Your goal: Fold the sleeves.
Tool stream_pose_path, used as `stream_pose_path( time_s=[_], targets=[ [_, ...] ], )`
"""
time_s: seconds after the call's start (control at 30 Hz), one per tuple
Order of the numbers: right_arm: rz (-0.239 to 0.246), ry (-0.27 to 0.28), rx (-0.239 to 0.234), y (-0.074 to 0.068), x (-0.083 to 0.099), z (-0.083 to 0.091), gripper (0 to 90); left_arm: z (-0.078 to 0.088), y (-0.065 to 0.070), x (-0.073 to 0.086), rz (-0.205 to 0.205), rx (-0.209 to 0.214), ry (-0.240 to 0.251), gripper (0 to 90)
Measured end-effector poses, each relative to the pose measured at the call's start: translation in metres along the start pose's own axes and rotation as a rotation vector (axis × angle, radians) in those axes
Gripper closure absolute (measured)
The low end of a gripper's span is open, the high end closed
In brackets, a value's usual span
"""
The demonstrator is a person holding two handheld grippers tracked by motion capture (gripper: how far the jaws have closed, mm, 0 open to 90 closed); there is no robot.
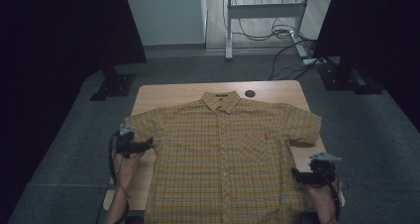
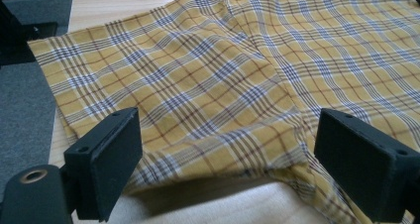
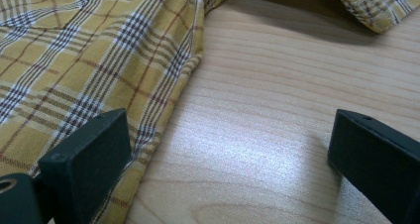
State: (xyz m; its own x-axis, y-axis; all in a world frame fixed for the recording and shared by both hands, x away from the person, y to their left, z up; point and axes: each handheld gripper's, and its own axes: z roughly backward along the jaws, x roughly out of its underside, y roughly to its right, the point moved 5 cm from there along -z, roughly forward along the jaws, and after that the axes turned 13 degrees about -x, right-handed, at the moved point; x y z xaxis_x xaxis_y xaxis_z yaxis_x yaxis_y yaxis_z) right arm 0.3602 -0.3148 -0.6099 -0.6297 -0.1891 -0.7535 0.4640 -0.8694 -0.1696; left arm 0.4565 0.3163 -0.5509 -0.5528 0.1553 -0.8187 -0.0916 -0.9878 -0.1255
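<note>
A yellow plaid short-sleeved shirt (image 1: 223, 149) lies spread flat, front up, on the wooden table (image 1: 173, 91). My left gripper (image 1: 147, 144) hovers by the shirt's left sleeve, jaws open. In the left gripper view, the sleeve (image 2: 163, 95) and its hem lie just beyond the open jaws of the left gripper (image 2: 225, 157). My right gripper (image 1: 296, 173) sits at the shirt's lower right side, jaws open. The right gripper view shows the shirt's side edge (image 3: 168, 85) by the left jaw and bare wood between the jaws of the right gripper (image 3: 230, 157).
A round cable hole (image 1: 250, 93) sits in the table's far edge by the collar. Black stands (image 1: 113, 83) flank the table on grey carpet. A desk frame with cables (image 1: 277, 33) stands behind.
</note>
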Motion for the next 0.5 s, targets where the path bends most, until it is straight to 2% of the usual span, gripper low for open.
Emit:
stream_pose_path(
  time_s=[0.4, 0.5],
  targets=[
    [0.002, -0.001, -0.002, 0.000, 0.000, 0.000, 2.5, -0.017, -0.007, -0.008, 0.026, -0.029, -0.021, 12.2],
    [0.002, -0.001, -0.002, 0.000, 0.000, 0.000, 2.5, -0.023, -0.009, -0.011, 0.031, -0.055, -0.023, 12.1]
  ],
)
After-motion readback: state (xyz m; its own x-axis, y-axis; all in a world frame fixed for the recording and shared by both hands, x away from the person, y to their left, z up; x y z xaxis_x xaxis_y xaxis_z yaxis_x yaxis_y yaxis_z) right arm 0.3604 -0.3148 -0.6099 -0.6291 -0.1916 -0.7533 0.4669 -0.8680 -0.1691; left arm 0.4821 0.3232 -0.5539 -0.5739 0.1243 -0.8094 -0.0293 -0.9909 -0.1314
